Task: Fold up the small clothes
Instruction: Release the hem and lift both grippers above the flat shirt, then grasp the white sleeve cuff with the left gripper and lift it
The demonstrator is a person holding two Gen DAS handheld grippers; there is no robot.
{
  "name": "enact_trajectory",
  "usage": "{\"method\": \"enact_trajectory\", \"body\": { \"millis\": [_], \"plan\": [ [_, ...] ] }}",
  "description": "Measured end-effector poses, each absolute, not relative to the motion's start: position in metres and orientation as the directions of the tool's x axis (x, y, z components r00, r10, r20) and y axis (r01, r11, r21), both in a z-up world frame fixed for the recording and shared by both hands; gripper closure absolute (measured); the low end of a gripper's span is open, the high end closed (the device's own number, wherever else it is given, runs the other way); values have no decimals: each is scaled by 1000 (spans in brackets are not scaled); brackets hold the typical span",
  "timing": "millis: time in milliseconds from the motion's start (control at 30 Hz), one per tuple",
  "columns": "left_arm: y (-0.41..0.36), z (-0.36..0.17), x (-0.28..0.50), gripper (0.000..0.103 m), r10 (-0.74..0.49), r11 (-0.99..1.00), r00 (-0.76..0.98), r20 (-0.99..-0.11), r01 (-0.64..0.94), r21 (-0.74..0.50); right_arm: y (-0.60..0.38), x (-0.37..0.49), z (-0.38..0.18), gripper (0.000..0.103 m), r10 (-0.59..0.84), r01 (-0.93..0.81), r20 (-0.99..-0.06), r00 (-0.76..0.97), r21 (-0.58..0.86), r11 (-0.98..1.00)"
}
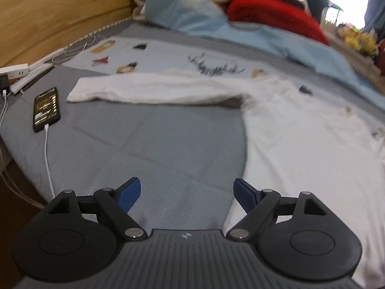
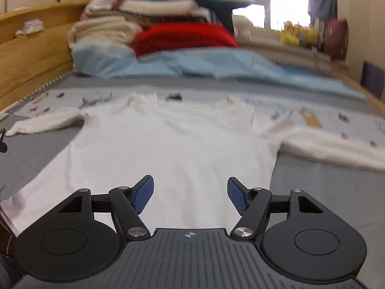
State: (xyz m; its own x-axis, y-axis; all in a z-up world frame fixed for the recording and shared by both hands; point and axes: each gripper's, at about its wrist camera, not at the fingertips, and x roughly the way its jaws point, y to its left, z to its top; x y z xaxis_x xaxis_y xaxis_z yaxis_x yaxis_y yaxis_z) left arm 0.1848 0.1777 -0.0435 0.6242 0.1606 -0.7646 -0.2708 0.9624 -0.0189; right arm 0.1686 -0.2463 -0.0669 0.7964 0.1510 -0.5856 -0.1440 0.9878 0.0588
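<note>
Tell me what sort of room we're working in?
Most likely a bedroom: the white top lies spread on a bed with a wooden headboard, folded blankets stacked at its head, and a phone charging alongside.

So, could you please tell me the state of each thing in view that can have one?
White top: spread flat on the bed, both sleeves out, unfolded.
Left tool: open, holding nothing.
Right tool: open, holding nothing, over the top's hem.
Phone: screen lit, cable plugged in.
Red blanket: folded, in the pile.
</note>
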Motion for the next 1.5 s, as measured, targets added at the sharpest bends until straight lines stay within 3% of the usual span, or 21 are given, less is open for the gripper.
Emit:
{"method": "enact_trajectory", "body": {
  "millis": [167,900,1133,1267,1500],
  "plan": [
    [180,-43,194,15,207,961,638,-742,-276,30,-242,173,-70,34,148,-139,-578,803,60,988],
    [201,-50,227,15,162,941,606,-779,-332,-63,-233,181,-81,34,129,-148,-617,776,21,989],
    [276,-69,282,14,368,870,528,-765,-487,83,-242,204,-72,34,157,-102,-614,773,124,987],
    [344,-74,321,14,398,772,496,-772,-635,-10,-242,239,-66,34,156,-80,-588,794,154,985],
    [424,-116,351,14,307,500,533,-788,-795,-343,-245,273,-86,34,167,-45,-642,748,201,978]
  ]
}}
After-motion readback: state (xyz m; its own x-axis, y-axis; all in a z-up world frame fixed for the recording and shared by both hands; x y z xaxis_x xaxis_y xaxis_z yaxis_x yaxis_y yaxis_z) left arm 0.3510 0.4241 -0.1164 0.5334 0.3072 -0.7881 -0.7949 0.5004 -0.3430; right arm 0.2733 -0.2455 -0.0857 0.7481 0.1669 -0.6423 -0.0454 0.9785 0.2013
